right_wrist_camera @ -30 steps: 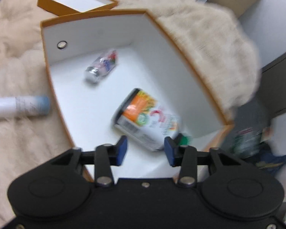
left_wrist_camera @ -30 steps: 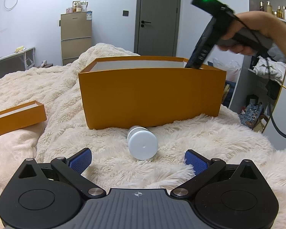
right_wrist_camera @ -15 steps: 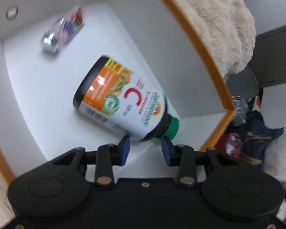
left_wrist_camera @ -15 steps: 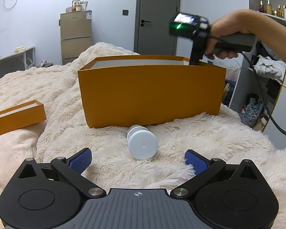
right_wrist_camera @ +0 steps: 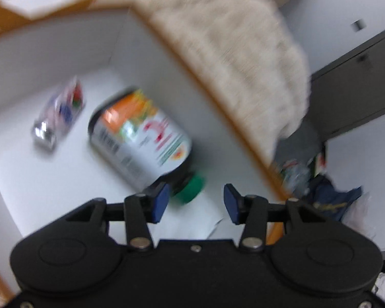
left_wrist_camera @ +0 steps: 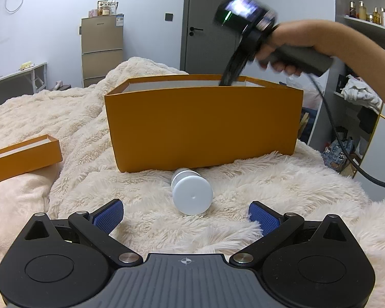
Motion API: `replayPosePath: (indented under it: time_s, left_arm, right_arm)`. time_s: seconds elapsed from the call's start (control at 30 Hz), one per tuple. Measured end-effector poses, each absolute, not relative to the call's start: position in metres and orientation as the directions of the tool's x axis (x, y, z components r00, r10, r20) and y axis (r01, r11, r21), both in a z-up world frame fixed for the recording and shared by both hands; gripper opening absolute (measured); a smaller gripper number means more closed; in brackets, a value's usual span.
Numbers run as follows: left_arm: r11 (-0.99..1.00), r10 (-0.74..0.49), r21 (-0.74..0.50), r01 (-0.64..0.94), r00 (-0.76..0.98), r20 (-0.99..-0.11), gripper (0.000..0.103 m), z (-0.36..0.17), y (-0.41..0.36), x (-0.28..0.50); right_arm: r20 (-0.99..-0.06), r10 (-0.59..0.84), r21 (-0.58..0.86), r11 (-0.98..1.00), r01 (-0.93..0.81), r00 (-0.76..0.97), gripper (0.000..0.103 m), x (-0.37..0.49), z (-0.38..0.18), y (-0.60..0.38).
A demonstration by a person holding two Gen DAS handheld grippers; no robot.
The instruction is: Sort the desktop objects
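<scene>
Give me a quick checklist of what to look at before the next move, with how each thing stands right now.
1. Vitamin bottle lying inside the orange box: ok.
2. Right gripper free of the bottle: ok; its jaws are opening, and only the bottle's green cap sits near the left pad.
3. Small silver-capped bottle also in the box: ok.
4. White bottle packed away: not ok, it lies on the fluffy blanket in front of the box.
5. Left gripper ready for it: ok, jaws wide and empty.
6. Sharp view from the right camera: not ok, blurred.
</scene>
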State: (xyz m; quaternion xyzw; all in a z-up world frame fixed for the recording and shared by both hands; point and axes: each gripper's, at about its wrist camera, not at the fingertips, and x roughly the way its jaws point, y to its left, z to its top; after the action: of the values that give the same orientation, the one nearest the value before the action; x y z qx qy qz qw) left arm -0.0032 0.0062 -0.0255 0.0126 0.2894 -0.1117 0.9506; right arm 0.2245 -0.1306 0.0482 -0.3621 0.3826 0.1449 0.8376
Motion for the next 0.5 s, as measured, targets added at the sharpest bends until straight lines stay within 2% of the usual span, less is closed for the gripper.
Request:
replayPosePath:
  time_s: [0.07,0.1,0.13,0.23,0.5]
  left_arm:
    - [0.975,-0.205,-0.040,0.219,0.808,-0.553,0.103,-0.025,0.006,-0.003]
    - [0.975,-0.205,-0.041,0.219,0.808,-0.552,0.103,-0.025,0.006,-0.003]
    - [0.975,-0.204,-0.042,0.217,0.809,-0.551,0.103,-0.025,0.007,-0.003]
    - [0.978,-0.199,-0.056,0.201,0.818,-0.539,0.103,-0.023,0.012,-0.004]
    - [0.990,-0.120,-0.116,0.073,0.872,-0.475,0.103,-0.011,0.038,-0.008]
  right_arm:
    - [-0.700,0.083,-0.439,0.733,-0.519,0.709,0.056,0.201,0.076,-0.141]
    - [-0.675,0.187,-0.363,0.758,-0.542,0.714,0.060,0.181,0.094,-0.150]
    - [-0.648,0.287,-0.282,0.770,-0.572,0.705,0.060,0.162,0.109,-0.160]
    - [-0.581,0.448,-0.137,0.769,-0.625,0.679,0.060,0.121,0.124,-0.184]
    - [-0.479,0.587,0.018,0.750,-0.661,0.653,0.060,0.061,0.099,-0.204]
